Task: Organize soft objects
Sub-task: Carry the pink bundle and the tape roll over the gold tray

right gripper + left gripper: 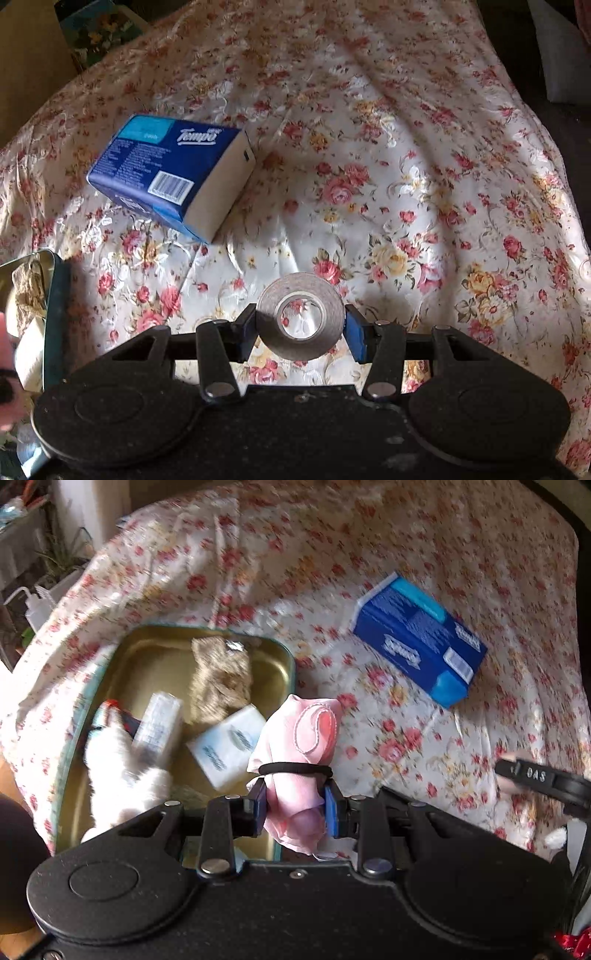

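Between the blue pads of the left tool sits a pink cloth, squeezed tight. A black band goes round its middle, so the cloth is a neat bundle that will not flop open. The tool grips it low down, under the band, and the loose top sticks up.

At about 10 o'clock from the cloth is a gold tin on the flowery bed. The tin already has soft things in it: a tan fluffy piece, a white tissue pack, a clear packet and something white and fluffy. That makes it look like the place where soft things go. The cloth hangs at the tin's right edge, so I think it goes in next.

The right tool holds a tape roll. Its pads press on the two sides of the roll, flat face up, so you can see the bed through the hole. The sides are the easy place to pinch a ring.

A blue tissue box lies on the bed at about 10 o'clock from the roll, well apart. It has not been picked up. It is soft too, so it may be put away later.
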`<state>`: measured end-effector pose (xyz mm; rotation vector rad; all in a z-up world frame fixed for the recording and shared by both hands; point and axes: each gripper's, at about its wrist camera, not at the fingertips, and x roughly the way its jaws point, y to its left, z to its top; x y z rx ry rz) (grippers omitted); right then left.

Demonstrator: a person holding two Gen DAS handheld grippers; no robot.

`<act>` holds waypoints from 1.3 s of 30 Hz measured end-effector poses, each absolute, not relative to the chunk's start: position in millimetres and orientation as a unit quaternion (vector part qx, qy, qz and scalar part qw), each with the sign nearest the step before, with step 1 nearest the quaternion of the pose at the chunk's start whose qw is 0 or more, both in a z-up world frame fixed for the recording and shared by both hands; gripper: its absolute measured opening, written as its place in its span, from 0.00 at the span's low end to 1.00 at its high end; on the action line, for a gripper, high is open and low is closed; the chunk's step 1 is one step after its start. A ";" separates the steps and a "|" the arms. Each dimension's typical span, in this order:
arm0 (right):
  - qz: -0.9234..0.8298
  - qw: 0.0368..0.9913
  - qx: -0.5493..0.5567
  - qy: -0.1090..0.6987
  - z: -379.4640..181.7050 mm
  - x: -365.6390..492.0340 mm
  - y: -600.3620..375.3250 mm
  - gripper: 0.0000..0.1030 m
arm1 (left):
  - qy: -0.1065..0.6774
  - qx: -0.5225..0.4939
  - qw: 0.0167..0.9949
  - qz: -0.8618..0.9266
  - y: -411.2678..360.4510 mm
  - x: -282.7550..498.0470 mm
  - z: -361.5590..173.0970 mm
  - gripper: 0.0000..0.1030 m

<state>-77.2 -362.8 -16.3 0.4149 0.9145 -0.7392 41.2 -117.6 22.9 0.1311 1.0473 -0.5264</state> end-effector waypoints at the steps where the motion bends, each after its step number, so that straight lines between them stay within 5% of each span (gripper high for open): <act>1: -0.344 0.814 0.195 0.426 -15.9 -76.9 -361.5 0.46 | 0.490 0.056 0.835 -0.245 -112.9 43.9 26.2 0.30; 39: -0.190 0.888 0.115 0.401 41.9 -11.7 -224.3 0.46 | 0.458 -0.028 0.874 -0.161 -26.3 126.9 56.4 0.30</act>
